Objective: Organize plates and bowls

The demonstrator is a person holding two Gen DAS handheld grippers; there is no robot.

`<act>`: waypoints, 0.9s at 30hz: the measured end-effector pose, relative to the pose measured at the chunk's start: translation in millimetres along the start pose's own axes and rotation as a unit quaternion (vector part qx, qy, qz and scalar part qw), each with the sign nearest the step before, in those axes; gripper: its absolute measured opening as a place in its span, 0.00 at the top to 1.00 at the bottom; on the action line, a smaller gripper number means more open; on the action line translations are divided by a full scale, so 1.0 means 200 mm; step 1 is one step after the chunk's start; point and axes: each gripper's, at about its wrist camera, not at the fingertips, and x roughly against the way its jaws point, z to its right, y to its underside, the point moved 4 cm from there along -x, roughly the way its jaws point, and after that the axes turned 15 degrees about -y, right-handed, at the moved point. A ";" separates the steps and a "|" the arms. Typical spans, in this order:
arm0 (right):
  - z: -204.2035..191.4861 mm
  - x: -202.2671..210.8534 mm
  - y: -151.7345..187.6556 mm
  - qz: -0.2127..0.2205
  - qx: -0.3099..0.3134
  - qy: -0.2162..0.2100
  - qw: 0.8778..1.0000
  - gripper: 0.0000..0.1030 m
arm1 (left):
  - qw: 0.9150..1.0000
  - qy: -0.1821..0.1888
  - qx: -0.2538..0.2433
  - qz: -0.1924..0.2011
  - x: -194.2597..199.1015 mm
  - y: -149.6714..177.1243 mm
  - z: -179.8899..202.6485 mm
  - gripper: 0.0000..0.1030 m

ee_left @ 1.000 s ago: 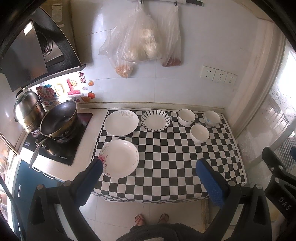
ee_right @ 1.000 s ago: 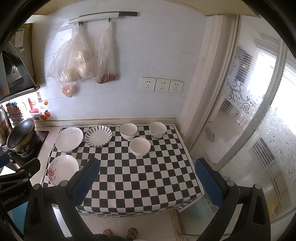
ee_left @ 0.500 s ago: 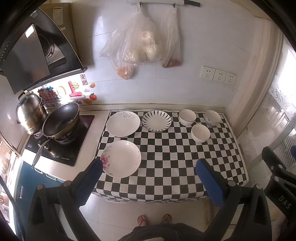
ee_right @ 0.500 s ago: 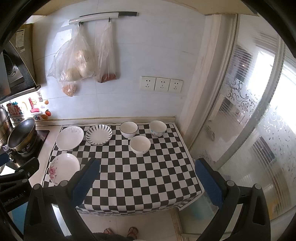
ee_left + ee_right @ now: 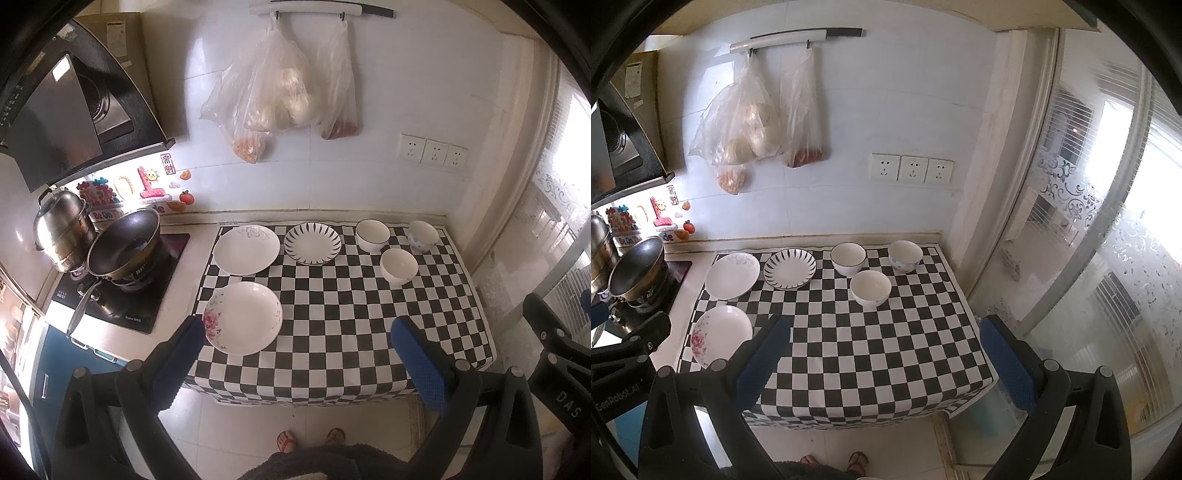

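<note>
Left wrist view shows nothing stacked yet: three plates and three bowls lie apart on the checkered table [image 5: 332, 325]. Left gripper [image 5: 295, 347] and right gripper [image 5: 882, 347] hover with jaws wide, empty. Probably next: grasp the rose plate [image 5: 242, 317] at 9 o'clock; bowls sit at 1 o'clock.
</note>
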 end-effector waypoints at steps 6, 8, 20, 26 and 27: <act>0.01 0.00 0.00 -0.003 -0.004 -0.002 1.000 0.00 | 1.000 -0.002 -0.002 0.001 0.01 -0.01 0.00 0.00; 0.01 0.00 0.00 -0.002 -0.002 -0.001 1.000 0.00 | 1.000 -0.001 0.000 0.000 0.01 0.00 0.01 0.00; -0.01 0.01 0.02 0.000 -0.003 -0.004 1.000 0.00 | 1.000 -0.004 0.002 0.005 0.04 0.02 -0.02 0.00; -0.01 0.01 0.03 0.001 -0.002 -0.005 1.000 0.00 | 1.000 -0.005 0.001 0.006 0.03 0.02 -0.03 0.00; -0.01 0.01 0.03 0.001 -0.002 -0.004 1.000 0.00 | 1.000 -0.006 0.002 0.007 0.03 0.02 -0.04 0.00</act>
